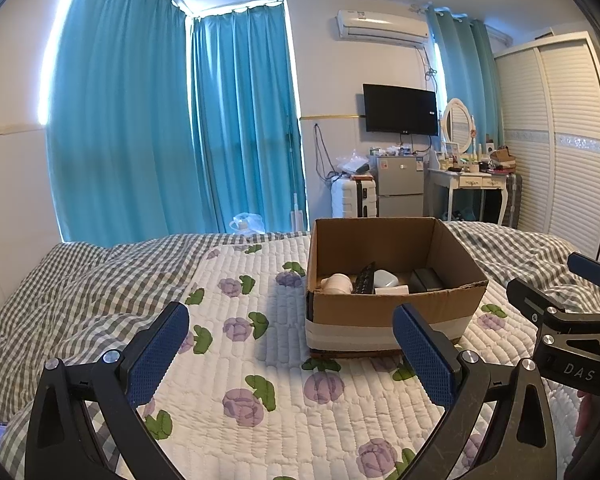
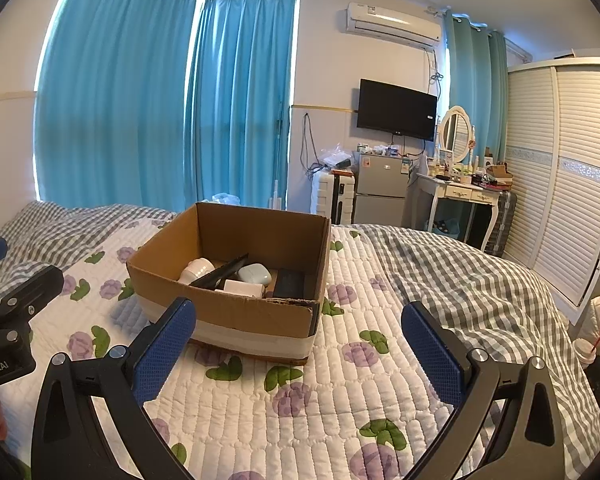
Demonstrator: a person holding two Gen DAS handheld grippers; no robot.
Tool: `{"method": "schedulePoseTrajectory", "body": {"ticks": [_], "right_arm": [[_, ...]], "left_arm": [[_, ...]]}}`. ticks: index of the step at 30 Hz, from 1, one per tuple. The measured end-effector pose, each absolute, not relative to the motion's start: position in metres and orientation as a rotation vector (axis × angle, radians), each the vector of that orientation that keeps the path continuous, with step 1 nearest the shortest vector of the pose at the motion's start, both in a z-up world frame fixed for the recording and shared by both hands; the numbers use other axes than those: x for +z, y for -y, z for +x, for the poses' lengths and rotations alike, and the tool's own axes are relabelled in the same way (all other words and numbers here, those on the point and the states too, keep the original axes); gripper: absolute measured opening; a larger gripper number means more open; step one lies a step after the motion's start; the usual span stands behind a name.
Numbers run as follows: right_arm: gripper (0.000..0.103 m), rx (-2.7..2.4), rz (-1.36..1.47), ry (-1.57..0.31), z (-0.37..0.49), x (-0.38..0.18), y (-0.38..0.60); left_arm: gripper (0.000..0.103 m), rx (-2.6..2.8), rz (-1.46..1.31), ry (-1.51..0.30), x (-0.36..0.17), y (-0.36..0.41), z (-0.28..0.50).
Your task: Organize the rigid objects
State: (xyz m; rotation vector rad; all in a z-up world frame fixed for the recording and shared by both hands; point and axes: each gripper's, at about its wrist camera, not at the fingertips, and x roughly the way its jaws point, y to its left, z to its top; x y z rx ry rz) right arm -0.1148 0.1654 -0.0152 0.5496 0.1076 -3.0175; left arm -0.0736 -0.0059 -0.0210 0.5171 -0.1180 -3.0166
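Left tongs [image 1: 292, 354]: spread, empty, hovering near the box.
Right tongs [image 2: 298, 354]: spread, empty.
Cardboard box [image 2: 236, 312]: on the quilted bed [image 2: 340, 392], holding a white cup [image 2: 196, 270], black remote [image 2: 224, 272], pale case [image 2: 254, 274], dark block [image 2: 288, 284].
Risk: the soft quilt could let the box tip or slide if nudged.

We are in a home bedroom: a bed [image 2: 380, 360] with a floral quilt fills the lower frame, teal curtains [image 2: 140, 100] hang upper left, and a wardrobe [image 2: 560, 180], dressing table [image 2: 460, 192] and wall television [image 2: 396, 108] stand at right.
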Motion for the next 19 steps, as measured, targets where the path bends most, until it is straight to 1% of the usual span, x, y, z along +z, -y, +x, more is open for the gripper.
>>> {"method": "schedulePoseTrajectory", "body": {"ticks": [19], "right_arm": [[0.103,-3.018,0.561,-0.114,-0.1140,-0.0183,-0.1658]], "left_arm": [[0.103,-3.019,0.534,0.096,-0.0231,0.0071,-0.0726]]}}
